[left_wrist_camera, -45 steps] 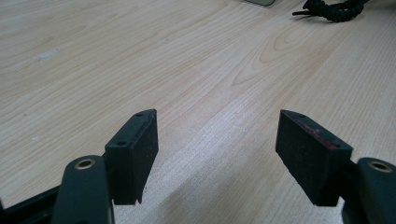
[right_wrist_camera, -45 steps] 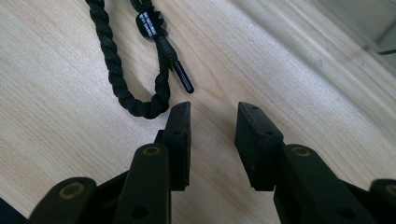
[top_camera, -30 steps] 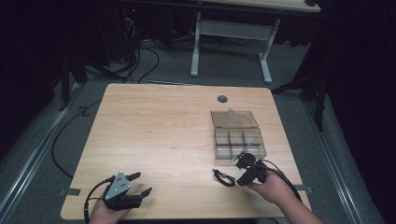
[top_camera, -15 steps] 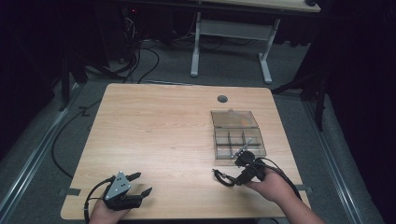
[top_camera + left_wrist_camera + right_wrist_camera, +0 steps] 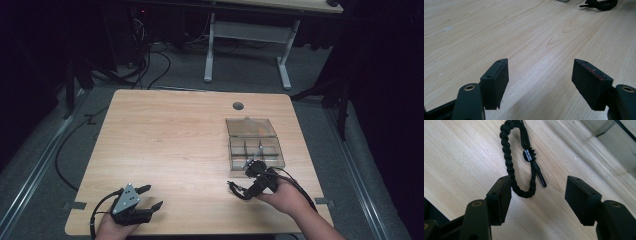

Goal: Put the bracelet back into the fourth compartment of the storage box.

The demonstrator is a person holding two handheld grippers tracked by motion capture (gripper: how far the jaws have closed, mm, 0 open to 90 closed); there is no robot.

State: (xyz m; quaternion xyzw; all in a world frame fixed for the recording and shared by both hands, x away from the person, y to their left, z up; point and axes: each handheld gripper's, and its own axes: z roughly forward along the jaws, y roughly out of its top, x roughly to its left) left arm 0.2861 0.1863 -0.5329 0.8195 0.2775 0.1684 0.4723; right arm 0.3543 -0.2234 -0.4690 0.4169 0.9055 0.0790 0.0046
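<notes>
A black twisted-cord bracelet [image 5: 520, 162] lies flat on the pale wood-grain tabletop [image 5: 175, 140], a rope-like loop with a small ridged slider bead and a stiff straight tail end. In the high view it sits at about five o'clock on the tabletop, just at the near left corner of a clear plastic compartment box [image 5: 255, 142] whose hinged lid stands open toward twelve o'clock.

The right tool [image 5: 537, 192] hovers over the bracelet; its jaws have just been opening and now stand wide apart, the loop's near bend lying between them and close against the left pad, with neither pad pressing on it. The pads are matte black blocks with a fine foam-like texture.

The left tool [image 5: 540, 76] rests at about seven o'clock, its jaws apart over bare, smooth laminate; its right pad has a reddish smear along the top edge.
</notes>
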